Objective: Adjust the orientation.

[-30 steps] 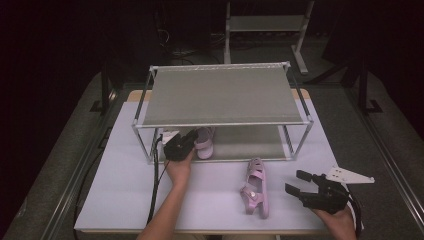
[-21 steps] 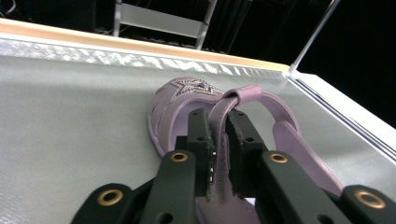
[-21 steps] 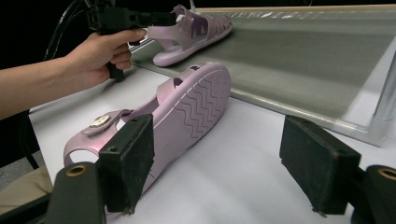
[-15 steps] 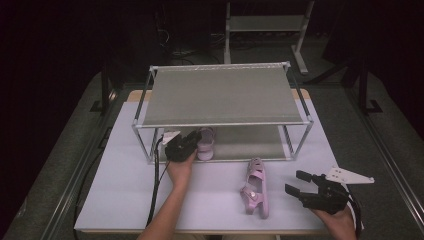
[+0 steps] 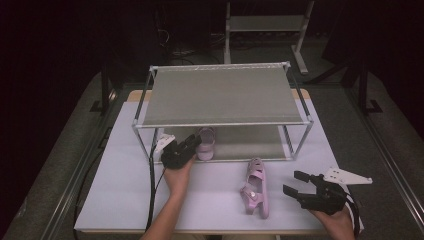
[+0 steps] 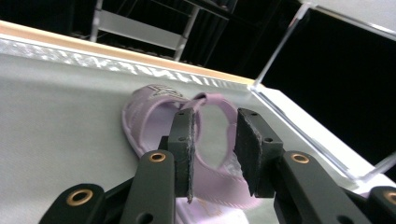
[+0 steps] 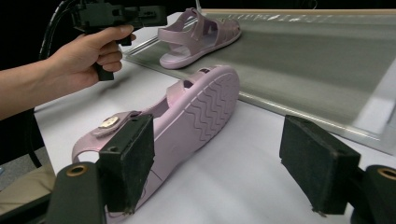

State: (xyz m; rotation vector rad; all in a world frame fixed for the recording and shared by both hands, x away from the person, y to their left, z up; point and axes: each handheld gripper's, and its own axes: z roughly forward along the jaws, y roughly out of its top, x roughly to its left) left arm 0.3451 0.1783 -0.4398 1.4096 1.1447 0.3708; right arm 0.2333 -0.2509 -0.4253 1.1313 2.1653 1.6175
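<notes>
Releasing first sandal [image 6: 154,112] on rack [image 5: 220,95] lower shelf; left gripper [image 6: 215,140] jaws have just been opening, parted around its heel strap, pads clear; second sandal [image 7: 187,112] lies on bench [image 5: 120,190] just ahead of right gripper [image 7: 219,163], jaws wide, empty; next move calls for closing on it.

There are 2 pink sandals: 1 sandal on the rack's low shelf [image 5: 206,142] and 1 sandal lying on its side on the table [image 5: 256,187]. There are 2 shelf racks, 1 big shoe rack [image 5: 222,95] on the white table [image 5: 100,200] and 1 small rack far behind [image 5: 265,22] on the floor, and the big one has 2 shelves. There are 2 black grippers, the left gripper [image 5: 189,145] and the right gripper [image 5: 296,183], each has 2 jaws, and 2 hands hold them.
</notes>
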